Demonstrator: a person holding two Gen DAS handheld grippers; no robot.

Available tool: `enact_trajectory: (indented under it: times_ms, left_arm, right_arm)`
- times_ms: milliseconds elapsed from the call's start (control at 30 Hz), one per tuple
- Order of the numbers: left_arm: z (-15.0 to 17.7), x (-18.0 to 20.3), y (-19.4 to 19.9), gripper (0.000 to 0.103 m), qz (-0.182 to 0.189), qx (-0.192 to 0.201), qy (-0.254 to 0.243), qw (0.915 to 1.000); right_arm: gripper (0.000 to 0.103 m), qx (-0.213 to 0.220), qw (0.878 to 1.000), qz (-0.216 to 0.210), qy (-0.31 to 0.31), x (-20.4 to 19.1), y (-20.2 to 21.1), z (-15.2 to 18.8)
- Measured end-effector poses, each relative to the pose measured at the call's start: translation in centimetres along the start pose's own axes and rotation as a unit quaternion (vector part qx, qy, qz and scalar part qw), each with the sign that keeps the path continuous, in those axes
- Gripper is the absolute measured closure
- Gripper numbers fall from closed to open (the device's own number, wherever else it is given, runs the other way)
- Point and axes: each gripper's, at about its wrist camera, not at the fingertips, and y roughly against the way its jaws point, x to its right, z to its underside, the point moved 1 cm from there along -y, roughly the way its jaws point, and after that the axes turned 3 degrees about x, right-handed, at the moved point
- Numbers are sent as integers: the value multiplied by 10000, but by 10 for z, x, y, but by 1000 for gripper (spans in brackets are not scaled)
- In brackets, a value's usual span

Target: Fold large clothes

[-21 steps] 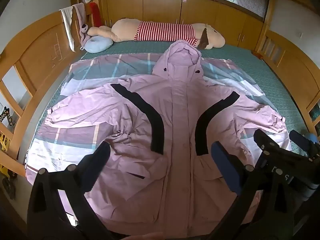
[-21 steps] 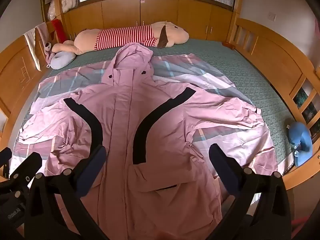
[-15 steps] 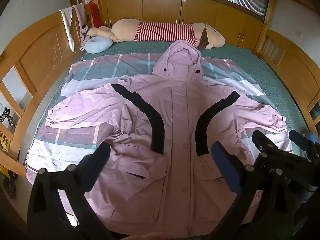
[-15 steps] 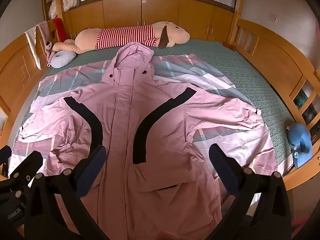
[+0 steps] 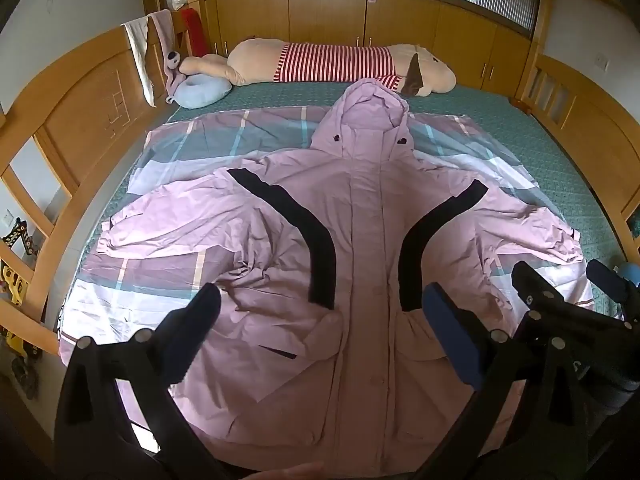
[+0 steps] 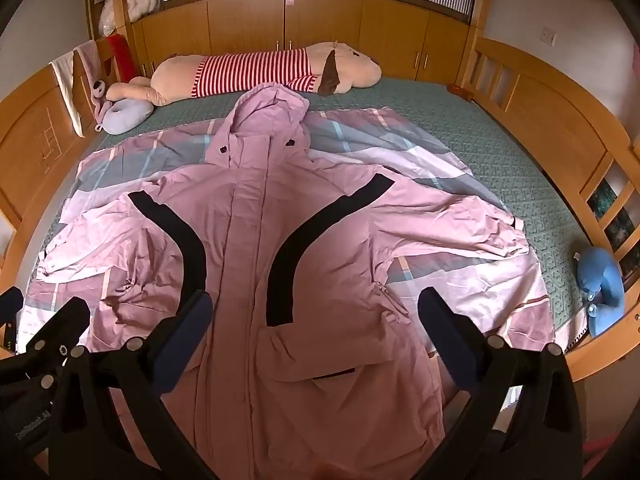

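Above the near end of the bed (image 5: pixel 500 120), the left gripper (image 5: pixel 320 320) hangs in the air with its two fingers spread wide apart and nothing between them. The right gripper (image 6: pixel 316 320) hangs level with it in the same pose, fingers wide apart and holding nothing. In the left wrist view the right gripper (image 5: pixel 568 320) shows at the right edge, just beside the left one; in the right wrist view part of the left gripper (image 6: pixel 44 340) shows at the left edge.

The jacket (image 5: pixel 360 240) lies flat and face up on a checked sheet (image 5: pixel 240 140), hood toward the far end of the bed, both sleeves spread outward. A black stripe (image 5: pixel 304 232) curves down each side of the chest. The hem lies nearest the grippers and below them; neither gripper touches the cloth. The left sleeve (image 5: pixel 168 220) reaches toward the left rail, and the right sleeve (image 6: pixel 460 224) reaches toward the right rail.

A long plush toy (image 5: pixel 340 64) in a red-and-white striped top lies across the far end of the bed. A pale neck pillow (image 5: pixel 200 92) rests beside it, and a blue neck pillow (image 6: pixel 600 284) sits at the right edge of the bed.

Compared with the frames 0.7 s and 0.5 s earlier, both grippers hold nearly the same position and opening, and the jacket has not moved.
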Motion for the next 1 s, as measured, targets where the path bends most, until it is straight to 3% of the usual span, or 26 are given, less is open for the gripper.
enact_trajectory:
  times_ms: [1000]
  left_arm:
    - [-6,-2,1,2,-100,-51,51,9999]
  right_arm:
    - [1,21,10000,-33,30,-3,3,0]
